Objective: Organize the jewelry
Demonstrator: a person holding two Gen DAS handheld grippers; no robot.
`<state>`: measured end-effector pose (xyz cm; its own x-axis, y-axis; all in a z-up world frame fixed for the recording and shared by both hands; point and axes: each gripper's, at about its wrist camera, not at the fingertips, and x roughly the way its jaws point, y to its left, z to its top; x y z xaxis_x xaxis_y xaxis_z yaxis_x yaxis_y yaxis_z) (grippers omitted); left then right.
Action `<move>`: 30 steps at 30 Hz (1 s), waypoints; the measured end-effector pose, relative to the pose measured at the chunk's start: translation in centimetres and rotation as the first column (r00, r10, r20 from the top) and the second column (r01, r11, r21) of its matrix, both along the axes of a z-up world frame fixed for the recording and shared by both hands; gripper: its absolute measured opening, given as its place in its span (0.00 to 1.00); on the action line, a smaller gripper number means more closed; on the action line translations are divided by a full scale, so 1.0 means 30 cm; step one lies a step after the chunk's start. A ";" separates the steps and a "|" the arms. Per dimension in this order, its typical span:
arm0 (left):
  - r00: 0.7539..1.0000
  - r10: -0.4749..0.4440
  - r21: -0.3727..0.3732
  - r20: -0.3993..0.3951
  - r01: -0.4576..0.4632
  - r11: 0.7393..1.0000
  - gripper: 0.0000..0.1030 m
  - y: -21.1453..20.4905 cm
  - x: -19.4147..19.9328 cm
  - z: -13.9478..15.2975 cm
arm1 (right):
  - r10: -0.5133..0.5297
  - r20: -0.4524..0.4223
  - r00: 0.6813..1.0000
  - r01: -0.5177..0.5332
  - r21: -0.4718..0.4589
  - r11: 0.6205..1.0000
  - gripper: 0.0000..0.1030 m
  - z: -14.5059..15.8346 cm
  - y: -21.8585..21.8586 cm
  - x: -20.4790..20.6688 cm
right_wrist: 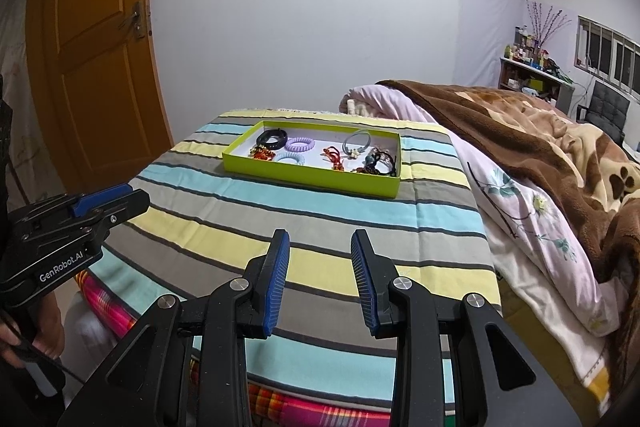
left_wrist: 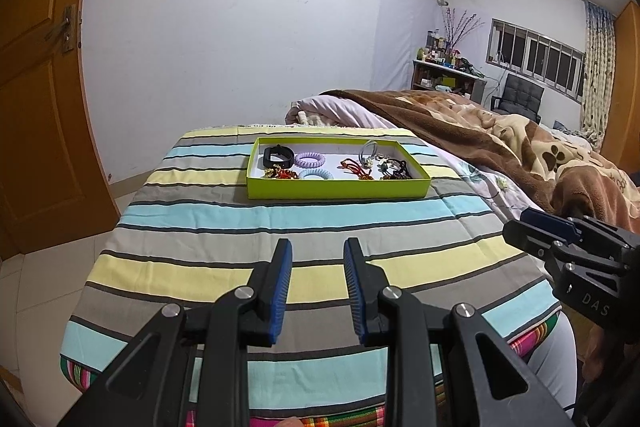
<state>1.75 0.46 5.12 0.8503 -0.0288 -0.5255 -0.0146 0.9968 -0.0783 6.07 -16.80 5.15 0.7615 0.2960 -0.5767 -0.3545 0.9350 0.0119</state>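
A lime-green tray point(left_wrist: 336, 189) point(right_wrist: 304, 177) sits at the far end of a striped cloth. In it lie a black band point(left_wrist: 276, 155) point(right_wrist: 272, 137), a purple coil hair tie point(left_wrist: 310, 159) point(right_wrist: 300, 145), a light-blue coil tie point(left_wrist: 316, 175) point(right_wrist: 289, 158), red cord pieces point(left_wrist: 354, 166) point(right_wrist: 333, 157) and several dark bracelets point(left_wrist: 396, 171) point(right_wrist: 380, 163). My left gripper point(left_wrist: 317, 247) is open and empty, well short of the tray. My right gripper point(right_wrist: 320, 239) is open and empty, also short of the tray.
The striped cloth point(left_wrist: 240, 227) point(right_wrist: 280, 219) covers a raised surface with edges at left and front. A brown blanket point(left_wrist: 500, 147) point(right_wrist: 540, 131) and a floral quilt point(right_wrist: 532, 227) lie to the right. A wooden door point(right_wrist: 92, 47) stands left.
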 end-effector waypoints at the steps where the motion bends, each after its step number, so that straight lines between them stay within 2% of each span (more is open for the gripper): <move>1: 1.000 0.000 -0.001 0.000 0.000 1.000 0.27 0.000 0.001 0.000 | 0.001 0.001 1.000 -0.001 -0.001 1.000 0.32 0.000 0.001 0.000; 30: 1.000 0.013 0.001 -0.017 -0.013 1.000 0.27 -0.001 0.007 -0.006 | 0.002 -0.005 1.000 -0.002 -0.002 1.000 0.32 -0.005 0.003 0.005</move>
